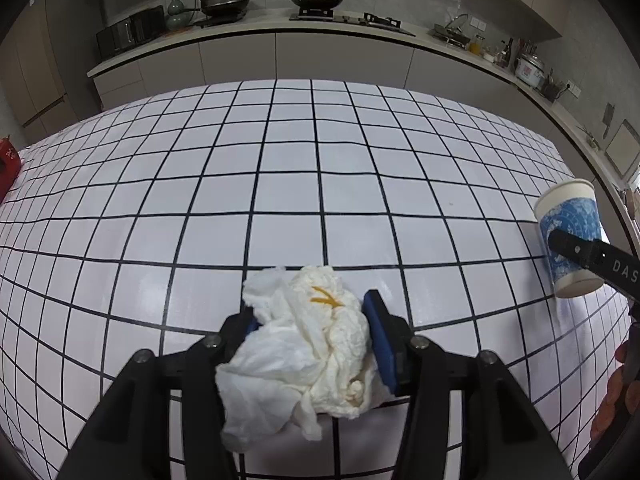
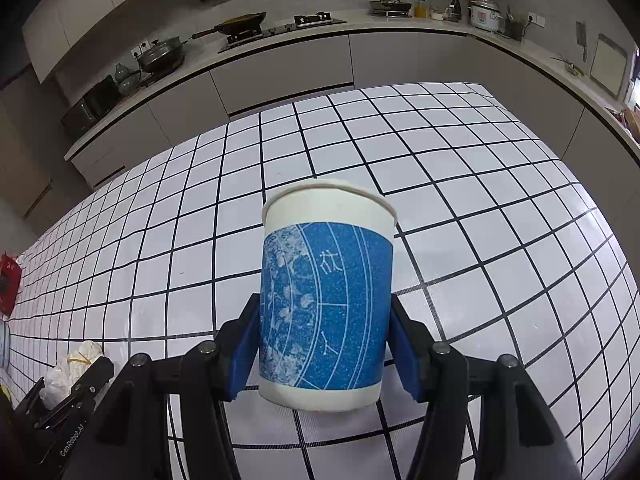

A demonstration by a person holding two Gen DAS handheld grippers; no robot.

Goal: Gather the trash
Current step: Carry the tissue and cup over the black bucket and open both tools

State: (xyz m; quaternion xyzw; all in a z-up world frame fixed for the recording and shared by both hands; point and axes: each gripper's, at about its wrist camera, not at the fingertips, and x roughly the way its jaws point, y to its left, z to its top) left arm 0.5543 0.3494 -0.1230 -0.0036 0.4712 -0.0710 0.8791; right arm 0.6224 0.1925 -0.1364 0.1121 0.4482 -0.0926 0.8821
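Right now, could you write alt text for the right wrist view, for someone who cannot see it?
The right hand-held gripper clamps an upright blue-and-white paper cup above a white grid-patterned table. At lower left, the left hand-held gripper holds a crumpled white tissue; a kitchen counter runs behind.

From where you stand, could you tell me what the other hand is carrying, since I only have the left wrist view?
Observer: The right gripper is shut on a paper cup, jaws clamped on its blue band.
Operator: Thank you. Is the cup upright?
Observer: Roughly upright, rim on top, its base off the grid tablecloth.
Operator: Can you see my tissue from there?
Observer: Yes, the crumpled tissue shows at lower left in the left gripper, with a red packet at the table's far left edge.
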